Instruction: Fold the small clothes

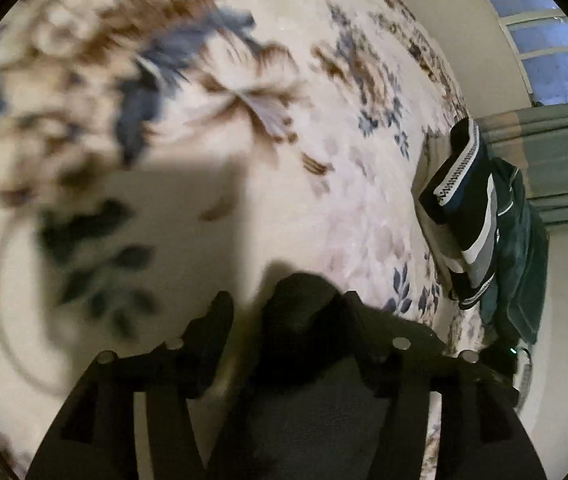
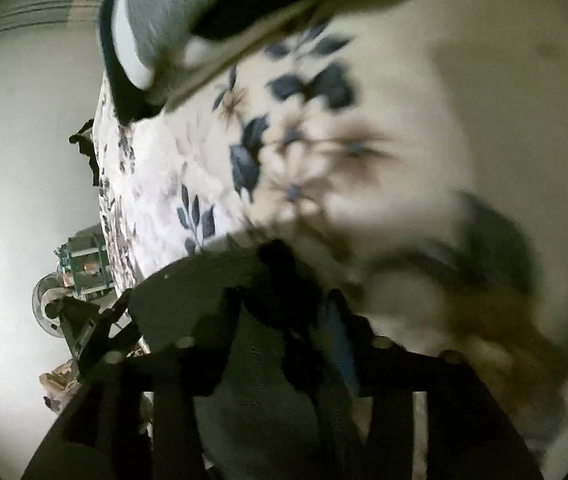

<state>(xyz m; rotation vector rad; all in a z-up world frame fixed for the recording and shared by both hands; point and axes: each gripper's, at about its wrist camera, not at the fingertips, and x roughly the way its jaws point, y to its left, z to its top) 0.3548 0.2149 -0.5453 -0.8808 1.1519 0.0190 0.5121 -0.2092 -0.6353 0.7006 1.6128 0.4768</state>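
Since both cameras are pretty smeared, we can only make out so much here. We've got the left gripper [image 1: 286, 308] tipped down over the floral bedspread [image 1: 324, 128], and there's a dark garment [image 1: 300, 312] bunched up between its two fingers [image 1: 220, 320]. The jaws sit about halfway apart, and we honestly can't tell if the pads are pinching the cloth or if it's just lying in the gap.

Same story on the other side: the right gripper [image 2: 284, 312] has dark fabric with a blue strip [image 2: 340, 340] running up between its fingers, jaws roughly half open, grip unclear through the blur.

Over at the far right edge of the bed in the left view we can see a folded stack of clothes [image 1: 472, 216], black, white and grey stripes on top with something dark teal under it. The right view shows that pile [image 2: 152, 12] at the far top left, blurry. Past the bed edge there's pale floor [image 2: 16, 152] and a small greenish cart [image 2: 84, 260] on it, on the left of the right view.
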